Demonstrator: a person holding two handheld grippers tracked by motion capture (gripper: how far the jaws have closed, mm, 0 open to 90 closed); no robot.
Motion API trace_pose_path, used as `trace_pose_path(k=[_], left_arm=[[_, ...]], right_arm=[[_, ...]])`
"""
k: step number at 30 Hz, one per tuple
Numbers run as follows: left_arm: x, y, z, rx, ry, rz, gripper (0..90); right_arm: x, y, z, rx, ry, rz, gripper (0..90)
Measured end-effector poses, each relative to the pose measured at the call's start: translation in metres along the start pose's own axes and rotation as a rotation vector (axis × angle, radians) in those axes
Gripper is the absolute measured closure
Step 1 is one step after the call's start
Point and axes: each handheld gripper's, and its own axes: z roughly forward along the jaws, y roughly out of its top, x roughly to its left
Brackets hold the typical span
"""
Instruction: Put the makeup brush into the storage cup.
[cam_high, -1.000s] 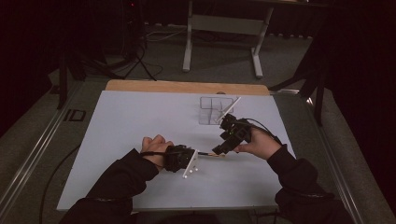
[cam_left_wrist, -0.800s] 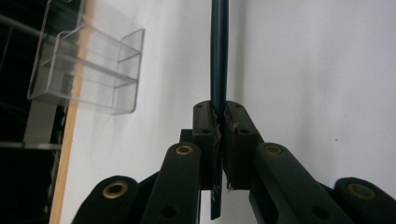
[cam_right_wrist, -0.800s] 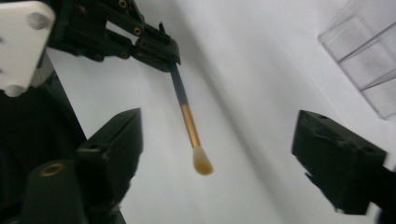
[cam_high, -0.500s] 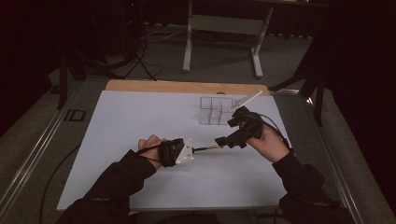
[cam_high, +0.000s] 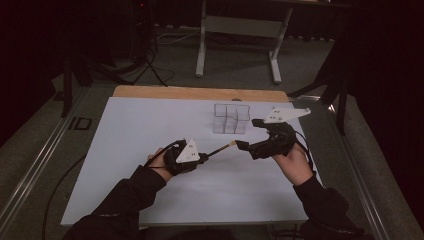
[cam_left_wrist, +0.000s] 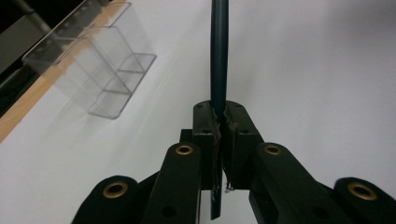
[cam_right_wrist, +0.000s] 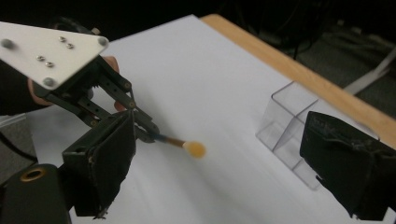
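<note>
Slim, light, stiff brush (cam_high: 223, 148) clamped at its dark handle by left gripper (cam_high: 204, 158). Right gripper (cam_high: 241, 145) gaping wide near the soft tan tip; better taken by the handle.

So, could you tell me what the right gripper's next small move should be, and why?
Probably close the right gripper on the brush. Its jaws stand open around the brush's tan tip, while the left gripper holds the handle clamped, offering it.
</note>
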Motion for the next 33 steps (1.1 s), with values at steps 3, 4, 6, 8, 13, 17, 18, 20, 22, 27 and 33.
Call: trace_pose_path(k=[3,4,6,8,13,17,18,20,22,27,33], left_arm=[[0.001,-0.004,0.0,-0.022,-0.001,-0.034,84.8],[0.001,-0.005,0.0,-0.034,-0.002,-0.057,84.8],[0.001,-0.007,-0.001,-0.045,-0.002,-0.069,84.8],[0.001,-0.009,-0.001,-0.059,-0.002,-0.088,84.8],[0.001,-0.015,-0.001,-0.113,-0.013,-0.166,84.8],[0.001,-0.017,-0.001,-0.153,-0.027,-0.209,84.8],[0.002,-0.018,-0.001,-0.167,-0.023,-0.23,84.8],[0.002,-0.018,-0.001,-0.172,-0.023,-0.232,84.8],[0.001,-0.021,-0.001,-0.21,-0.01,-0.24,84.8],[0.002,-0.025,0.0,-0.269,-0.016,-0.297,84.8],[0.005,-0.028,0.0,-0.341,-0.036,-0.376,84.8]], right_arm=[[0.004,-0.004,-0.002,-0.02,-0.03,-0.023,10.4],[0.005,-0.005,-0.002,-0.031,-0.038,-0.026,10.4],[0.007,-0.008,-0.004,-0.053,-0.053,-0.019,10.4],[0.008,-0.01,-0.006,-0.075,-0.06,-0.011,10.4],[0.011,-0.018,-0.007,-0.124,-0.079,0.006,10.4],[0.015,-0.023,-0.008,-0.145,-0.114,-0.015,10.4],[0.016,-0.024,-0.008,-0.152,-0.104,-0.012,10.4],[0.016,-0.025,-0.008,-0.156,-0.098,-0.005,10.4],[0.018,-0.028,-0.007,-0.16,-0.094,-0.006,10.4],[0.021,-0.031,-0.001,-0.148,-0.104,-0.027,10.4],[0.026,-0.033,0.004,-0.175,-0.094,-0.027,10.5]])
